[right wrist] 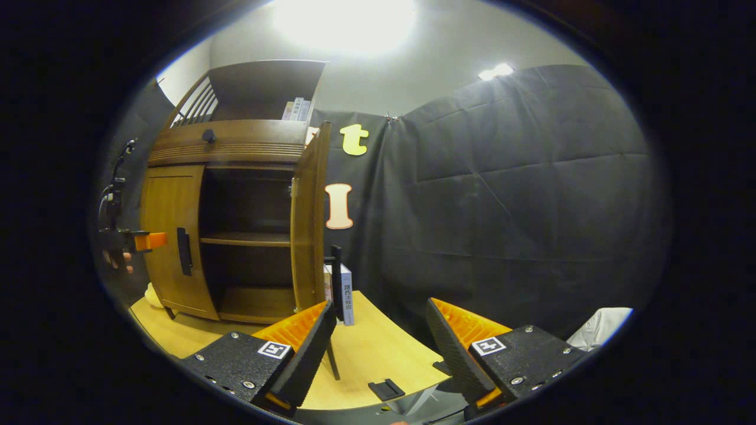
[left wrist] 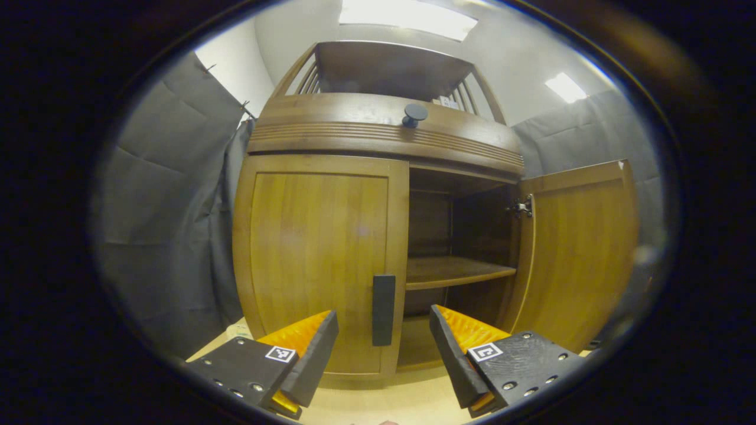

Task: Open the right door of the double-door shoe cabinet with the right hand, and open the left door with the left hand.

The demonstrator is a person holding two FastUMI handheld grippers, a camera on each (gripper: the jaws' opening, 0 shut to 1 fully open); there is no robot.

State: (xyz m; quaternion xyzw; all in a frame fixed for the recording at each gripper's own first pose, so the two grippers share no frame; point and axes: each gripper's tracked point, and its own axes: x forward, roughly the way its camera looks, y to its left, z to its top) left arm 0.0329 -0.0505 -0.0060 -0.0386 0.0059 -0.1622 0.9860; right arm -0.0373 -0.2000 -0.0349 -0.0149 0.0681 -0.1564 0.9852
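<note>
Shoe cabinet (left wrist: 378, 136) stands on the table (left wrist: 378, 395), toward its far left corner as the right gripper view has it. Right door (left wrist: 582, 254) swung wide open, hinged at the cabinet's right side, showing a dark interior with one shelf (left wrist: 458, 273) across the middle. Left door (left wrist: 319, 260) shut flush, its dark upright handle (left wrist: 383, 310) on the inner edge next to the open half. Round dark knob (left wrist: 414, 113) on the drawer band above the doors. Left gripper (left wrist: 384, 348) faces the cabinet front, close in, fingers spread wide with nothing between them; the handle sits in the gap between the fingertips but farther off, not touched. Right gripper (right wrist: 378, 348) well back from the cabinet, near the table's front edge, fingers spread wide, holding nothing; the cabinet lies off to its left, the open right door (right wrist: 308, 218) seen nearly edge-on. From that side the left gripper (right wrist: 147, 241) shows in a hand (right wrist: 115, 258) just in front of the closed left door (right wrist: 174, 236), short of the handle (right wrist: 184, 251). Upright books (right wrist: 344, 292) stand on the table just right of the open door. Small dark block (right wrist: 387, 389) lies near the table's front edge. Grey cloth (left wrist: 171, 224) hangs behind and beside the cabinet.
</note>
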